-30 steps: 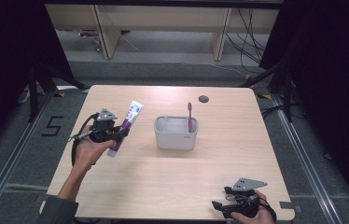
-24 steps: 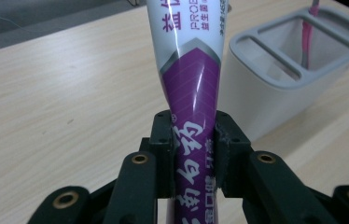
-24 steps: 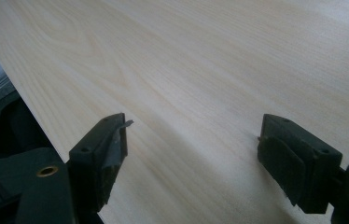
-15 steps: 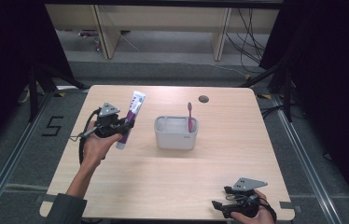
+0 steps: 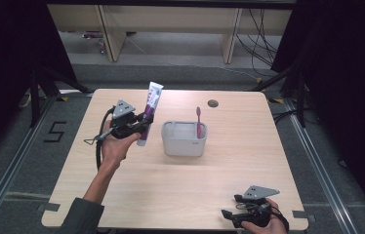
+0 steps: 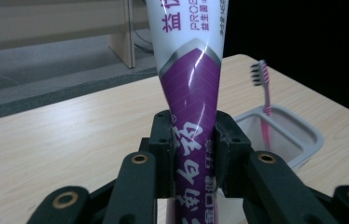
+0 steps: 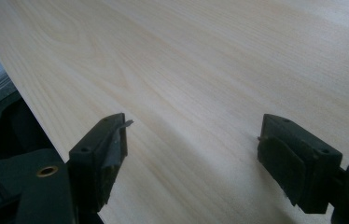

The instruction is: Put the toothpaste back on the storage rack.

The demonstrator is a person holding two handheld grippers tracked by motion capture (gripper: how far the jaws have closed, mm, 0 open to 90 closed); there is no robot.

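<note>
A white and purple toothpaste tube stands nearly upright above the table's left half, and my left gripper is shut on its lower part. In the left gripper view both jaws press the tube from either side. To the right of it sits a grey rectangular bin with a pink toothbrush standing in its right end; the bin and brush lie beyond the tube. My right gripper rests at the table's front right, jaws wide apart, with bare wood between them.
The wooden table has a round cable hole behind the bin. Shelving legs and cables stand on the floor beyond the far edge. Black curtains close off both sides.
My left hand has lifted the toothpaste tube and carried it to the right and farther back, toward the bin. The right gripper has stayed where it was.
</note>
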